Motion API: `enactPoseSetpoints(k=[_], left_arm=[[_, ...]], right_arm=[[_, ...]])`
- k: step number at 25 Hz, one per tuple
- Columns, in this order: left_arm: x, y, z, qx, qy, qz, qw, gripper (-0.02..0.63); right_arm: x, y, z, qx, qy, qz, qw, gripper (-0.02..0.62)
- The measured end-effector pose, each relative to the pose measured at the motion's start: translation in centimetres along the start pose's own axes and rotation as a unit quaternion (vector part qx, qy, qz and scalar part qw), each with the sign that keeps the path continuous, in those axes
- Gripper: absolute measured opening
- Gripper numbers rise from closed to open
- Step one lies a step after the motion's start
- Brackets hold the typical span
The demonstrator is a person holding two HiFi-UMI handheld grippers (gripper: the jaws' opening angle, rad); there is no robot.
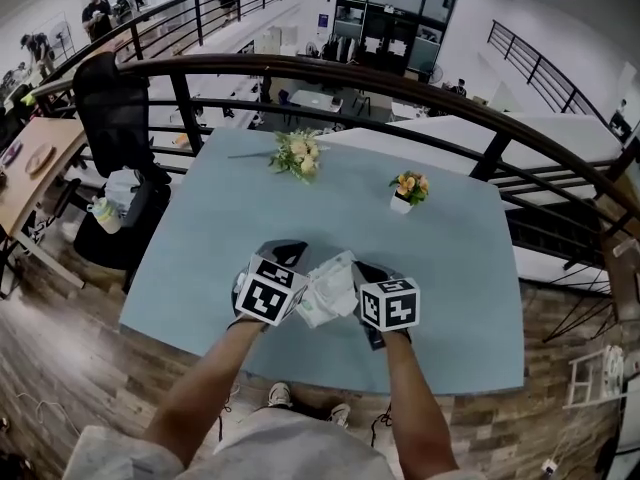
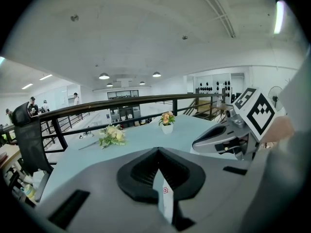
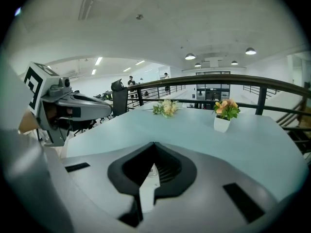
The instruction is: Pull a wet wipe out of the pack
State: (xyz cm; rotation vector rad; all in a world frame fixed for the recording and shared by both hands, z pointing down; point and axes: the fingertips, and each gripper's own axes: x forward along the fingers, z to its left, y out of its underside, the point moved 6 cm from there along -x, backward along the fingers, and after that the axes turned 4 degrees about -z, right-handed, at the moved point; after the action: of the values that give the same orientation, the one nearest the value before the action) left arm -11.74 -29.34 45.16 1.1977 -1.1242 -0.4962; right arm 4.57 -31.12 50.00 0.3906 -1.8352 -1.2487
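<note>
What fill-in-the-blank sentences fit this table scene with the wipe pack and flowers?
The left tongs and right tongs are both ____ on the white soft wet wipe pack.
The orange flowers stand in a small ____ pot.
In the head view, the loose cream flower bouquet lies ____ of that pot.
Missing words: shut; white; left.

Bright, evenly lit, fisheye-warped edges, dark corners

Left gripper (image 1: 287, 255) and right gripper (image 1: 364, 269) both clamped tight
</note>
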Motion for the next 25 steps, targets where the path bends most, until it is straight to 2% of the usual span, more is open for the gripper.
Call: enactPoseSetpoints(k=[8,25], left_arm=[[-0.9,0.0,-0.9,-0.004,-0.022,0.002,0.9998,-0.006],[-0.6,-0.4,-2.4,-0.008,-0.03,0.0,0.9995,-0.006]], right_arm=[[-1.0,-0.4,-0.2,-0.005,-0.01,-0.011,1.0,0.003],[-2.4,-1.0,-1.3,-0.01,-0.006,-0.035,0.999,0.003]])
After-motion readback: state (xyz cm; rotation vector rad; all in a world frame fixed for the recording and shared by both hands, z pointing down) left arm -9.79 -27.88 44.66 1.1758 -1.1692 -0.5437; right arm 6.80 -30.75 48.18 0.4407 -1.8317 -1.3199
